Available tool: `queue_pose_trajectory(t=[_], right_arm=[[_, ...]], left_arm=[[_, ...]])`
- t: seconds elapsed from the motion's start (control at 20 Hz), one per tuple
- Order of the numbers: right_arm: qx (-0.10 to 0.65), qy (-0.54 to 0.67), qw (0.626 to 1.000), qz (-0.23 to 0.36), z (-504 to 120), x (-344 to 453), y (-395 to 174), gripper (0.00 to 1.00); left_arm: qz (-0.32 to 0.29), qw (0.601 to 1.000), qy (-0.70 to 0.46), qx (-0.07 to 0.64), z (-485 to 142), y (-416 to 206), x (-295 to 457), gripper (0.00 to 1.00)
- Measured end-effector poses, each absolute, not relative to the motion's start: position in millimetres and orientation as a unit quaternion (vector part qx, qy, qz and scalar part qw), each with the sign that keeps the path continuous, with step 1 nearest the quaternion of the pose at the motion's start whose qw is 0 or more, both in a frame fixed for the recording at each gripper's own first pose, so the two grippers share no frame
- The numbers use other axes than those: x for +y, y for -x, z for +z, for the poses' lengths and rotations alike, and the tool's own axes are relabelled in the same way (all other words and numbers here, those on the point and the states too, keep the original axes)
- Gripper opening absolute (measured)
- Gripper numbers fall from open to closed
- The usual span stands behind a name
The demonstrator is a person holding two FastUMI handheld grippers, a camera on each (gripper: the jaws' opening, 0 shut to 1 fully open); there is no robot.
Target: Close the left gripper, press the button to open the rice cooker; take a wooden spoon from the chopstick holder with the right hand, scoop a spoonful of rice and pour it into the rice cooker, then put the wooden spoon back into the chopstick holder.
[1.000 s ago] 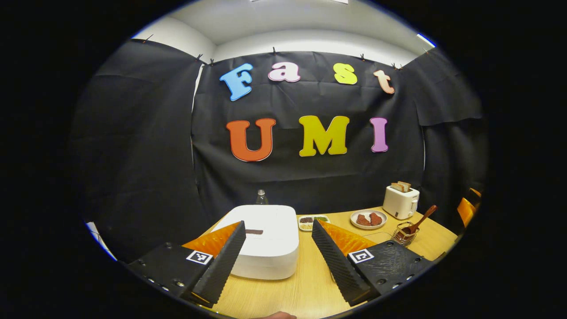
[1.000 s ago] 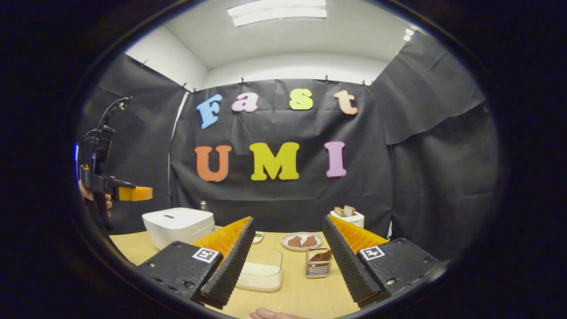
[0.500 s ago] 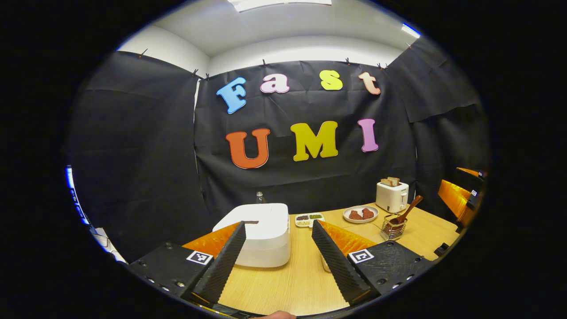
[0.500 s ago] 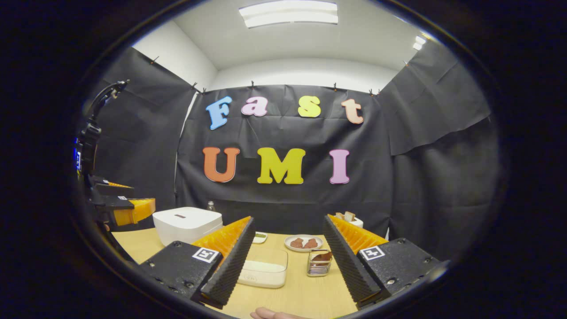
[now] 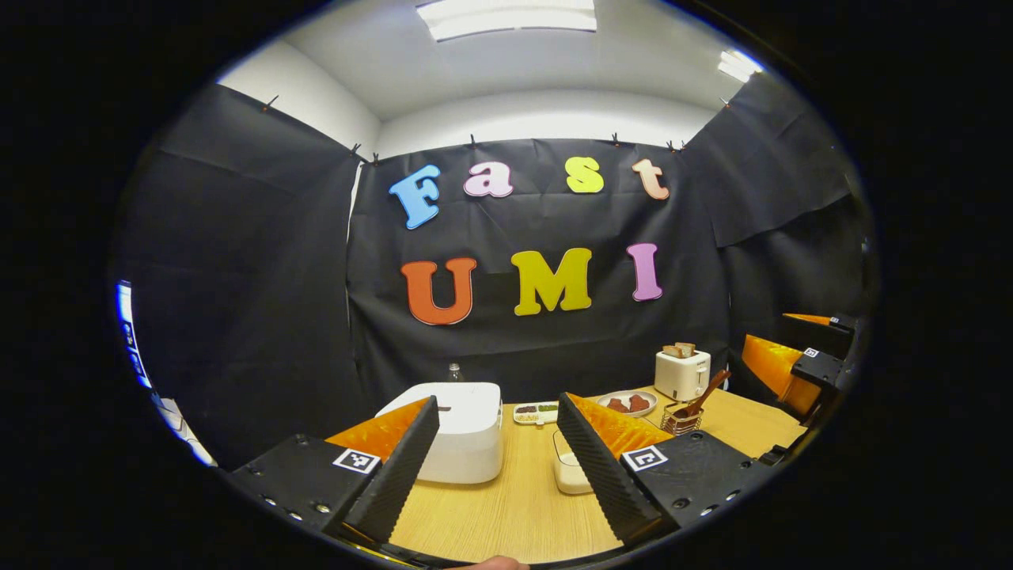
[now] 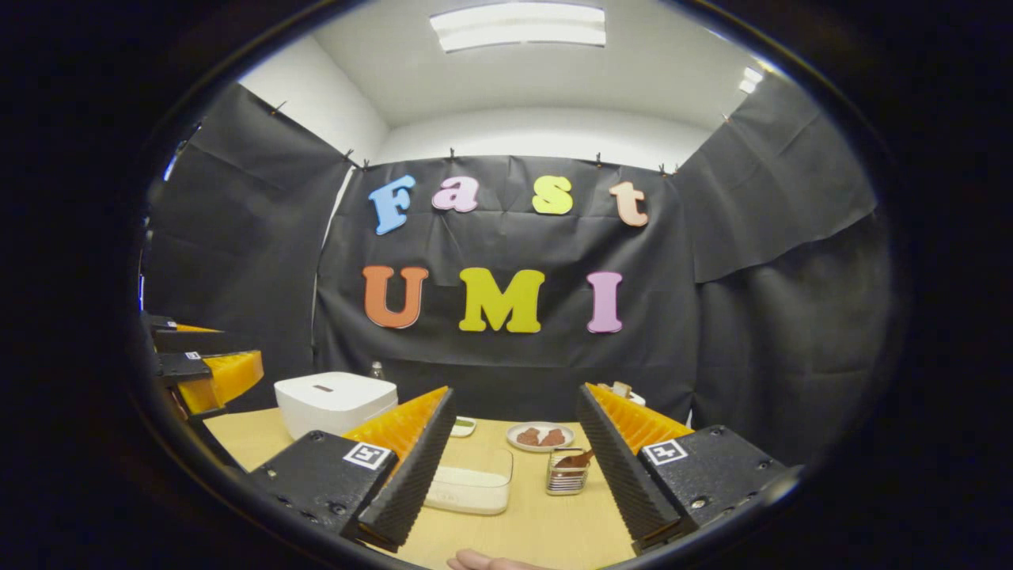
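Both grippers, left gripper (image 5: 495,467) and right gripper (image 6: 513,467), stand spread and empty, now farther back from the closed rice cooker (image 5: 459,427), with the wooden spoon (image 5: 704,393) plain in the left gripper view.

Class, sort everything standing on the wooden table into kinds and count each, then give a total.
Appliances: 2 (white rice cooker, white toaster)
Food dishes and containers: 3 (round plate, divided tray, clear rice box)
Wire chopstick holder: 1
Glass bottle: 1
Total: 7

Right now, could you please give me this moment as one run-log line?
left tongs: open | right tongs: open | rice cooker: shut | spoon: in holder
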State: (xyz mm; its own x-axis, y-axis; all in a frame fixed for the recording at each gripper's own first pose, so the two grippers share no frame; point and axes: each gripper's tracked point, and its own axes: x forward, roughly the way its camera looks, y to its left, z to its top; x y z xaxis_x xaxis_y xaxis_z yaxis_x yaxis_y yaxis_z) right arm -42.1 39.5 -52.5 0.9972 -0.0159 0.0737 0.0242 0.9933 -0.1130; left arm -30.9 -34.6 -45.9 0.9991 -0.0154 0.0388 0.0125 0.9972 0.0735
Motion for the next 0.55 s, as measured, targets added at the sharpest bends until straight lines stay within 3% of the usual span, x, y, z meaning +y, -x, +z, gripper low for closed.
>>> queue_pose_trajectory(t=[0.55], right_arm=[[-0.031,0.058,0.998,-0.007,-48,43,42,1.0]], left_arm=[[-0.003,1.0,-0.017,-0.019,-47,32,-22,0.95]])
